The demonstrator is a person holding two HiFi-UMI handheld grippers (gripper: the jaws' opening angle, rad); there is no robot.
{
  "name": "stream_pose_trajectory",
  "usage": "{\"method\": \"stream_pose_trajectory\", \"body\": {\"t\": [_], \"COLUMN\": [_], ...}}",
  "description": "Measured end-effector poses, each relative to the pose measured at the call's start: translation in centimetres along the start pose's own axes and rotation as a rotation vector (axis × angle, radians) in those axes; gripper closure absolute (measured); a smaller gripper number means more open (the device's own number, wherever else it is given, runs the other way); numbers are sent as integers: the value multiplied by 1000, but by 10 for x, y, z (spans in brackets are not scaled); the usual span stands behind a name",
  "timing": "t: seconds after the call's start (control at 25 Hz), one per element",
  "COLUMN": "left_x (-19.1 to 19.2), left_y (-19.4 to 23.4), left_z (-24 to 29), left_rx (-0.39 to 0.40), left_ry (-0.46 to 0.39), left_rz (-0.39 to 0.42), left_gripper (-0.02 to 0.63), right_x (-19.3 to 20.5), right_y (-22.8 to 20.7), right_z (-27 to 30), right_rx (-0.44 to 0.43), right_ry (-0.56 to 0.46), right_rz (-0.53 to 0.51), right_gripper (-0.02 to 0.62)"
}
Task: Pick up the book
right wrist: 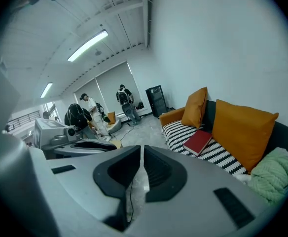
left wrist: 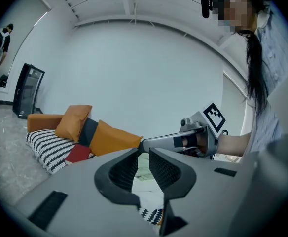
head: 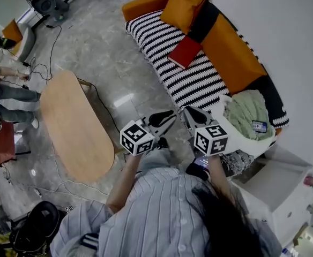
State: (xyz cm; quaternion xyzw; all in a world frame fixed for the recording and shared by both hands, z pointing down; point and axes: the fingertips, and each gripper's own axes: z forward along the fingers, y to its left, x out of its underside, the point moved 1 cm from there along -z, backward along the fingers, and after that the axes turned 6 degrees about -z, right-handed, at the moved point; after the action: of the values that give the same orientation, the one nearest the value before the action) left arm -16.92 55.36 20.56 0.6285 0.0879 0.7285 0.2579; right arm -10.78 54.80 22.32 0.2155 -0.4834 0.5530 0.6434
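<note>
Book [head: 186, 51] lies untouched on the sofa [head: 156, 36], well ahead of the left gripper [head: 170, 115] and the right gripper [head: 189, 112], both closed on nothing, so the whole pickup remains.

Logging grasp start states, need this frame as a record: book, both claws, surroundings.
book: red, closed, lying on the sofa's striped cover, untouched
left claw: shut, empty, apart from the book
right claw: shut, empty, apart from the book
nearby: wooden table at the person's left; green blanket on the sofa's near end
</note>
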Motion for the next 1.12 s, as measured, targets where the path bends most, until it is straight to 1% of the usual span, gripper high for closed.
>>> {"method": "stream_pose_trajectory", "body": {"t": [0.24,0.44,0.68,0.96,1.12], "left_x": [-10,-4,-5,-7,-19], "left_y": [23,32,42,61,78], "left_z": [-8,-12,-15,0,9], "left_rx": [4,-2,-20,-36,-52], "left_ry": [-10,-7,-19,-3,8], "left_rz": [-6,-28,-58,-73,-60], "left_gripper": [545,545,545,545,546], "right_x": [-9,-8,-9,-12,-24], "right_y": [6,5,4,-16,-34], "right_z": [20,29,36,57,78], "right_rx": [13,15,15,2,-2], "right_ry": [0,20,38,54,57], "right_rz": [-5,-6,-4,10,18], "right_gripper": [561,561,561,561,561]}}
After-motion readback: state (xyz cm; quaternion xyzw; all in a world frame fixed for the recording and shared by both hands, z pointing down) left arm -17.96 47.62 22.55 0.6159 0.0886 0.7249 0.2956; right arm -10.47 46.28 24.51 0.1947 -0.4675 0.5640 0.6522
